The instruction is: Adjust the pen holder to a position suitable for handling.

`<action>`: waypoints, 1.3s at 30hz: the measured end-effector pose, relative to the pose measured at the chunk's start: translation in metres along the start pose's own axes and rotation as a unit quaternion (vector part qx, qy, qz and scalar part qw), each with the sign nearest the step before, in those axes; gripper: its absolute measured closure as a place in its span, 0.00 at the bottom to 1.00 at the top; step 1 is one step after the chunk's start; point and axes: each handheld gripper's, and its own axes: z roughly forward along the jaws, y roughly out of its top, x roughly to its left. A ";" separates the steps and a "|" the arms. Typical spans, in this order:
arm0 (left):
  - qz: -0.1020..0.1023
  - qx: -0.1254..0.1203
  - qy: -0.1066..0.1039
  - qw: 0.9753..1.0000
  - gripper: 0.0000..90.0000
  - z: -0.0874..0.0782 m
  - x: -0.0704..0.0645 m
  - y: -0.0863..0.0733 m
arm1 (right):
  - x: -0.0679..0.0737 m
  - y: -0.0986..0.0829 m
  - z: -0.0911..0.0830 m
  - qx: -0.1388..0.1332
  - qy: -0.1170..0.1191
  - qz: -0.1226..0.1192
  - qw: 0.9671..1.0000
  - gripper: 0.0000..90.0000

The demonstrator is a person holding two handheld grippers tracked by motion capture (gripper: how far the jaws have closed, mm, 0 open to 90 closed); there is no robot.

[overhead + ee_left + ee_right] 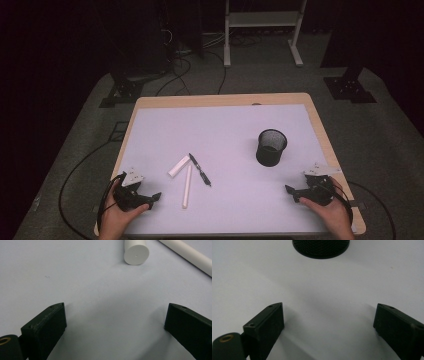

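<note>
On the white mat [225, 130] lie a short white cylinder [179, 166], a long white rod [187, 186] and a black pen [200, 170], close together left of centre. A black mesh cup [271, 146] stands upright at the right. My left gripper [152, 199] rests at the near left, open and holding nothing. In the left gripper view its jaws [116, 308] stand wide apart over bare mat, facing the cylinder's round end [136, 253] and the rod [190, 256]. My right gripper [291, 194] rests at the near right, open [329, 306], with the cup's base [320, 248] ahead.
The mat covers a wooden table [320, 125] whose edge shows along the back and right. Cables [75, 170] trail from both grippers over the grey floor. A white frame stand [262, 30] and black stand bases [350, 87] sit beyond the table.
</note>
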 end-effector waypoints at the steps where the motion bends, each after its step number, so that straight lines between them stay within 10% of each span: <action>1: 0.000 0.000 0.000 1.000 0.03 0.000 0.000 0.000 | 0.000 0.000 0.000 0.000 0.000 0.000 1.000 0.10; 39: -0.001 -0.001 0.000 1.000 0.03 0.000 0.000 0.000 | -0.001 0.013 -0.011 -0.018 0.003 0.007 1.000 0.16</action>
